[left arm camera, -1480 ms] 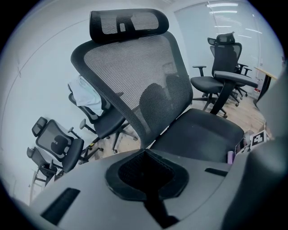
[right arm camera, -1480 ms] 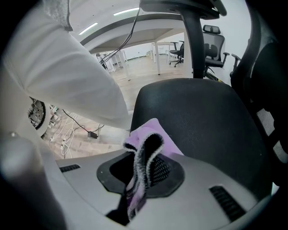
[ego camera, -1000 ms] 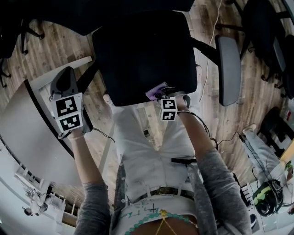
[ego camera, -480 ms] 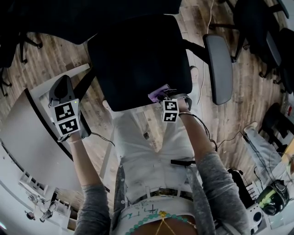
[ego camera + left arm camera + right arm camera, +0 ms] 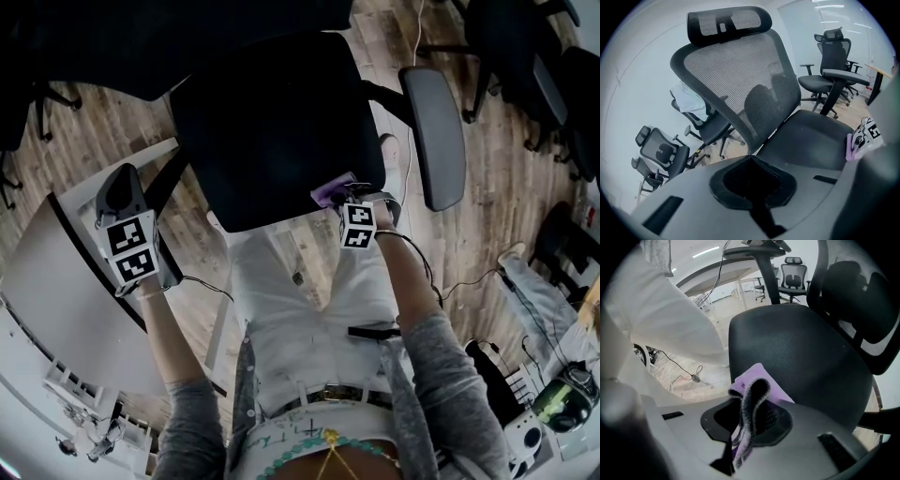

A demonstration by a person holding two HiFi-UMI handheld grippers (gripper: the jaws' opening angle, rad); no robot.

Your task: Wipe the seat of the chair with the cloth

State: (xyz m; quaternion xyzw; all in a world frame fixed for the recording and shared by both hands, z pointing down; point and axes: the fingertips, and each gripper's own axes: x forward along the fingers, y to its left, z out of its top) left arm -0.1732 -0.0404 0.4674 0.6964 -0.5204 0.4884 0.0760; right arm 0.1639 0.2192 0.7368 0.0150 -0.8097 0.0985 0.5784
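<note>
The black chair seat [image 5: 281, 122] lies below me, its mesh back [image 5: 740, 79] rising behind it. A purple cloth [image 5: 330, 192] rests on the seat's near edge, toward the right corner. My right gripper [image 5: 349, 208] is shut on the cloth [image 5: 757, 390], which folds up between its jaws over the seat [image 5: 801, 348]. My left gripper [image 5: 127, 211] is held off the seat's left side, by the left armrest. Its jaws are shut with nothing in them [image 5: 752, 161]. From there I see the seat [image 5: 811, 136] and the cloth [image 5: 851, 147].
A grey right armrest [image 5: 433, 131] juts out beside the seat. A white desk [image 5: 66, 281] stands at the left. Other black office chairs [image 5: 534, 66] stand around on the wooden floor [image 5: 487, 216]. Cables trail over the floor near my legs [image 5: 309, 309].
The right gripper and cloth have shifted a little right along the seat's near edge. The left gripper has drifted slightly outward to the left. Both stay shut.
</note>
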